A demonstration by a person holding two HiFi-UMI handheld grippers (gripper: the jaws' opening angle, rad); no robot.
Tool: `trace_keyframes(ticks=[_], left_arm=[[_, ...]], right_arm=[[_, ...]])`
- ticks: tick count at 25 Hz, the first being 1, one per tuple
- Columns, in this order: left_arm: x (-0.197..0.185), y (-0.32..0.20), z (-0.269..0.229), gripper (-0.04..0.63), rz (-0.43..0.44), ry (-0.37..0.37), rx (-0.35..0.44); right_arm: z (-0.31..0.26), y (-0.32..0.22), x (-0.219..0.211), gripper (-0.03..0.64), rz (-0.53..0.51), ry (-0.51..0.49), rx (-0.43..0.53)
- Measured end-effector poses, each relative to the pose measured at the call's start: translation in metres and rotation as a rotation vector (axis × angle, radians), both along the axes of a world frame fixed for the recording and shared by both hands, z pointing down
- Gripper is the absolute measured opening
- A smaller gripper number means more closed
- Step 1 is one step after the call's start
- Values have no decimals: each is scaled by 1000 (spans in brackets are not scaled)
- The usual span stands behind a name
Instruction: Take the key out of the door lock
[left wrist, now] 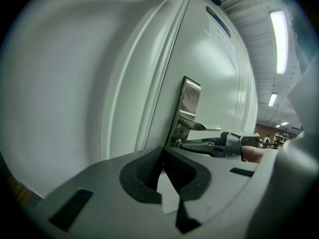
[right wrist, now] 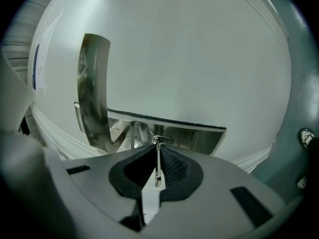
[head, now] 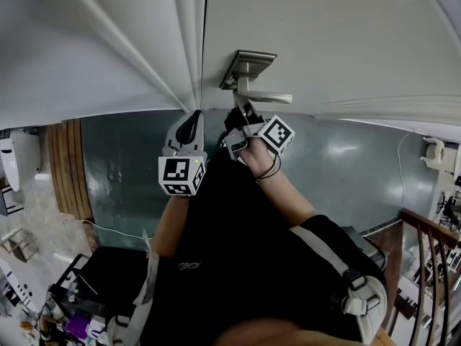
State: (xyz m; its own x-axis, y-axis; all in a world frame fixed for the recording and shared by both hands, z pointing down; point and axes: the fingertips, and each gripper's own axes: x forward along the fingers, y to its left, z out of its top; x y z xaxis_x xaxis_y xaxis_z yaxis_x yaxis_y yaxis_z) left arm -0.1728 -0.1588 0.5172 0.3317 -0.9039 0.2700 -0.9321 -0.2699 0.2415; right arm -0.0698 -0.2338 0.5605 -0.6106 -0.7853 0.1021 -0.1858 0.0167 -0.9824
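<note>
A white door (head: 324,42) carries a brushed-metal lock plate (head: 247,67) with a lever handle (head: 270,96). My right gripper (head: 240,118) sits just below the lever, shut on a thin metal key (right wrist: 158,161). The key stands edge-on between the pads, and its small ring end (right wrist: 162,140) pokes out toward the lever (right wrist: 169,131). Whether the key is still in the lock I cannot tell. My left gripper (head: 193,119) hovers by the door edge to the left, its jaws shut on nothing (left wrist: 163,152). The left gripper view also shows the right gripper (left wrist: 219,144) beside the lock plate (left wrist: 189,108).
The door frame (head: 108,56) runs along the left of the door. Below lies a grey-green floor (head: 346,164), with wooden boards (head: 68,164) at the left and a wooden railing (head: 425,244) at the lower right. The person's dark clothing (head: 238,251) fills the lower middle.
</note>
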Motion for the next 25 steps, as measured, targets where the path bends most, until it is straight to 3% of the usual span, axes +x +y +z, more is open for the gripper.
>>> trace_keyframes(ticks=[25], left_arm=[[-1,8,0,23,34,11,5]], right_arm=[[2,16,3,31,22,18,-1]])
